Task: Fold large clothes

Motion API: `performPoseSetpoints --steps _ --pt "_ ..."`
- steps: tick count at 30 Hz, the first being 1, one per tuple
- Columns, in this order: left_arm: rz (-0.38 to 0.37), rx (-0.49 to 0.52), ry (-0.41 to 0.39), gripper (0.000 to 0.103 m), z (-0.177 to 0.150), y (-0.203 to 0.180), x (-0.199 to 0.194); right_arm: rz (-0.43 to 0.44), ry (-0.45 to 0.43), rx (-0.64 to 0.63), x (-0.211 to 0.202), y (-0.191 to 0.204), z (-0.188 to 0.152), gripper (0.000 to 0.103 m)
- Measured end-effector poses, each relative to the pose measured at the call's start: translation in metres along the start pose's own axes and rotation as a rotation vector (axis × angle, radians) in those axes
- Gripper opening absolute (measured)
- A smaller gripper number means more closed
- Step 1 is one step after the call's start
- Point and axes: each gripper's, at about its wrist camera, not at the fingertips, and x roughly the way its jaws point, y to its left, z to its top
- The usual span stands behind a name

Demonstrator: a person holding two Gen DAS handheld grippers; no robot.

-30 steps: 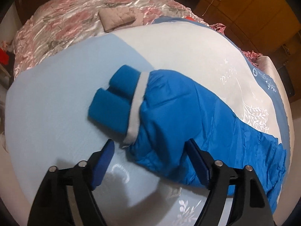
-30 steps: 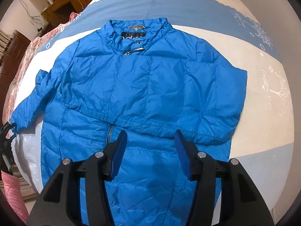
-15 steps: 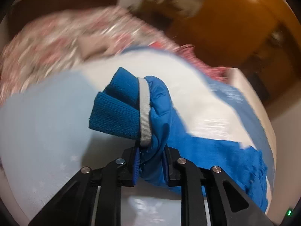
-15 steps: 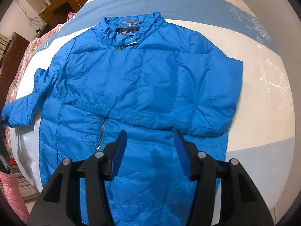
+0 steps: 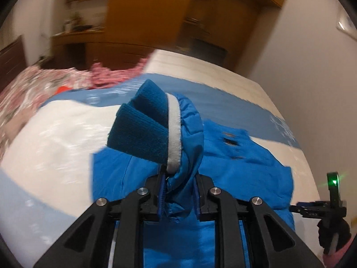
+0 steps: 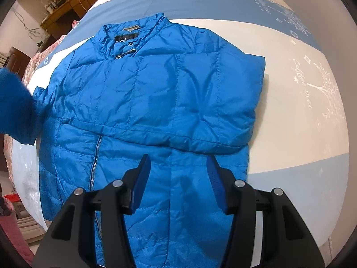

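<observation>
Left gripper (image 5: 179, 197) now pinching the sleeve (image 5: 178, 147), lifted off the bed (image 6: 301, 89) since a second ago | jacket (image 6: 156, 102) flat, zip up | right gripper (image 6: 177, 181) spread, empty | sleeve probably heading across the chest; view blurred.

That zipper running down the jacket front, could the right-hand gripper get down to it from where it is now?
Probably yes. The right gripper hangs open over the jacket with nothing between its fingers, and the zipper lies uncovered just beside it. The raised sleeve in the left gripper sits further off to the side.
</observation>
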Motion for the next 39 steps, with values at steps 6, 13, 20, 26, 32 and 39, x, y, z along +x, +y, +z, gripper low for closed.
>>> performPoseSetpoints --steps 6,13,20,26,32,39 --pt "-0.088 0.098 0.134 0.023 -0.013 -0.067 0.07 0.018 0.004 0.001 0.006 -0.006 0.005 0.052" --pt "-0.246 0.119 0.245 0.053 -0.035 -0.066 0.085 0.106 0.006 -0.006 0.009 0.004 0.016 0.054" --pt "-0.06 0.037 0.232 0.057 -0.03 0.001 0.073 0.272 0.057 -0.022 0.031 0.042 0.046 0.061" --pt "-0.058 0.005 0.31 0.057 -0.045 0.022 0.103 0.302 0.159 -0.039 0.076 0.075 0.069 0.061" --pt "-0.059 0.023 0.331 0.057 -0.048 0.018 0.113 0.358 0.135 -0.079 0.082 0.085 0.079 0.014" --pt "-0.119 0.045 0.212 0.057 -0.022 0.005 0.077 0.212 -0.012 -0.051 0.039 0.034 0.086 0.011"
